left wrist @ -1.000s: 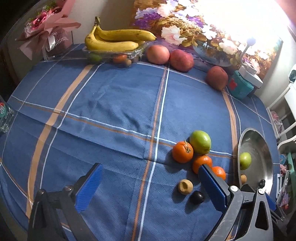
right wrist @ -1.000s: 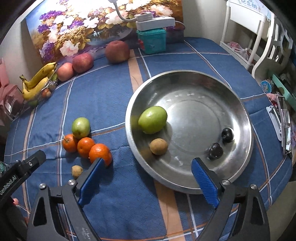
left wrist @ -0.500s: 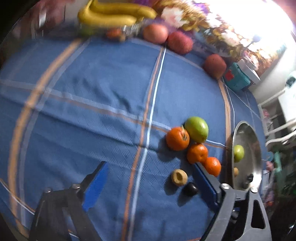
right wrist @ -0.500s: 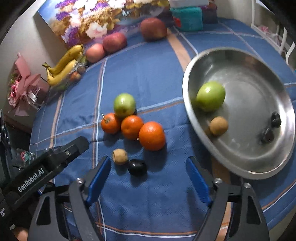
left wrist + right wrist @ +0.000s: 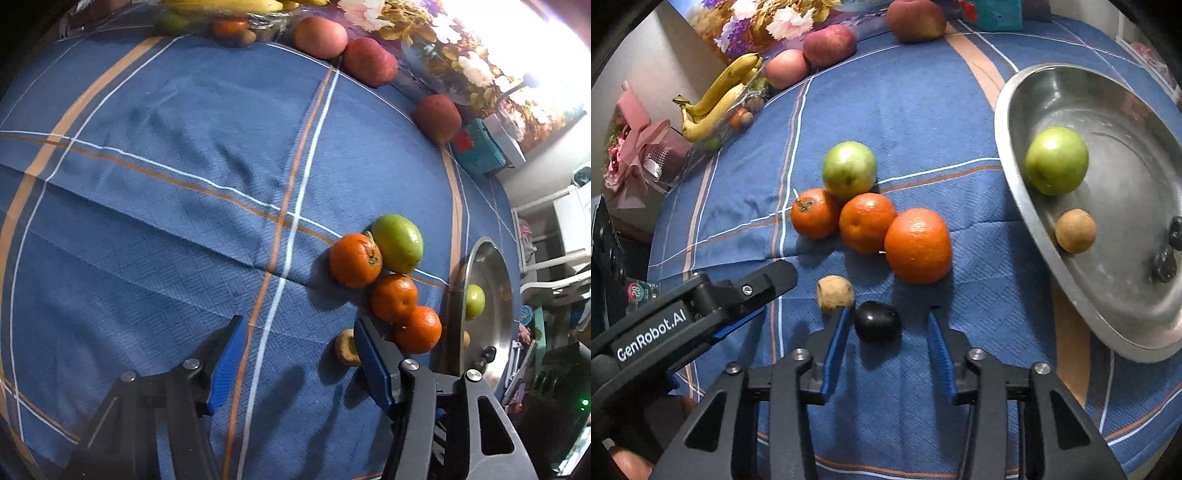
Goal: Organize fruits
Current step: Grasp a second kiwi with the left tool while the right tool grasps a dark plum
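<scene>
My right gripper [image 5: 888, 314] points down at the blue cloth, jaws closing. A dark plum [image 5: 877, 321] lies between its pads, close to the left one and apart from the right one. A small tan fruit [image 5: 834, 293] sits just left of it. My left gripper [image 5: 299, 354] hangs over bare cloth, jaws also closing with nothing between them; the tan fruit [image 5: 345, 347] peeks out beside its right finger. Three oranges [image 5: 866, 221] and a green apple [image 5: 849, 170] cluster beyond. The steel plate [image 5: 1108, 295] on the right holds a green apple [image 5: 1056, 160], a tan fruit and two dark fruits.
Bananas [image 5: 716, 96] on a clear tray and three red apples [image 5: 829, 44] line the table's far edge under a flower painting. A pink bouquet [image 5: 639, 147] stands far left, a teal box [image 5: 476, 151] far right. A white chair [image 5: 561, 229] stands beyond the table.
Both grippers have sunk toward the cloth and their jaws have narrowed. The right one swung left from over the plate to the dark plum.
</scene>
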The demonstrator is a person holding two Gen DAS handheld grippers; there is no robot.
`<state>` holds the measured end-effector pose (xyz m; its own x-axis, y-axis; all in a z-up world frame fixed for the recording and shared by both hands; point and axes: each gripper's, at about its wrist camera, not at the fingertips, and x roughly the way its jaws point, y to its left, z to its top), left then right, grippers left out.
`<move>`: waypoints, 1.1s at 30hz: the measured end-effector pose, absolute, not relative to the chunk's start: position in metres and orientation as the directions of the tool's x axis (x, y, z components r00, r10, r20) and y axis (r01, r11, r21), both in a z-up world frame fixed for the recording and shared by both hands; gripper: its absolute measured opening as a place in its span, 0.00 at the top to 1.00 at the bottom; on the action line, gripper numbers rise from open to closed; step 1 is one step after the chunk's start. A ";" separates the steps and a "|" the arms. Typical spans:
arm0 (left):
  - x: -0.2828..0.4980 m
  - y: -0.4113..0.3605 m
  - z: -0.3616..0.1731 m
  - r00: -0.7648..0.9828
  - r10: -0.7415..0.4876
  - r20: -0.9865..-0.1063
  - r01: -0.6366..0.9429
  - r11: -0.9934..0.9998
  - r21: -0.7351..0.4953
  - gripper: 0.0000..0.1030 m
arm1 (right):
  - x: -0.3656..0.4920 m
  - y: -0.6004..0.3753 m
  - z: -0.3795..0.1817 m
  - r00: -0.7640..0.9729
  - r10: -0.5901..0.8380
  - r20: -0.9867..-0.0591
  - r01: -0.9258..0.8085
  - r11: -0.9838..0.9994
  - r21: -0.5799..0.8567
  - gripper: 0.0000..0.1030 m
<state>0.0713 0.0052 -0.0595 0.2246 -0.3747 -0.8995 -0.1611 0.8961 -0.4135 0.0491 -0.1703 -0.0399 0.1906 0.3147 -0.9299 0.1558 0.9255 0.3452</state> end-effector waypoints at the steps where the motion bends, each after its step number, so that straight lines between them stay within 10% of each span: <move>1: 0.072 0.003 -0.059 0.226 -0.382 -0.896 -0.153 0.894 -0.420 0.40 | 0.049 -0.169 -0.041 0.188 0.314 -0.931 0.154 0.926 0.343 0.62; 5: 0.074 -0.001 -0.055 0.240 -0.398 -0.886 -0.129 0.891 -0.435 0.48 | 0.052 -0.162 -0.042 0.178 0.320 -0.931 0.150 0.926 0.347 0.74; 33: 0.070 -0.032 -0.039 0.290 -0.449 -0.845 -0.008 0.882 -0.472 0.77 | 0.030 -0.211 -0.002 0.309 0.342 -0.888 0.256 0.869 0.423 0.75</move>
<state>0.0696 -0.0319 -0.0387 0.2899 -0.4493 -0.8451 -0.0080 0.8818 -0.4715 0.0302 -0.2113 -0.0017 0.3088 0.3416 -0.8876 0.2557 0.8691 0.4234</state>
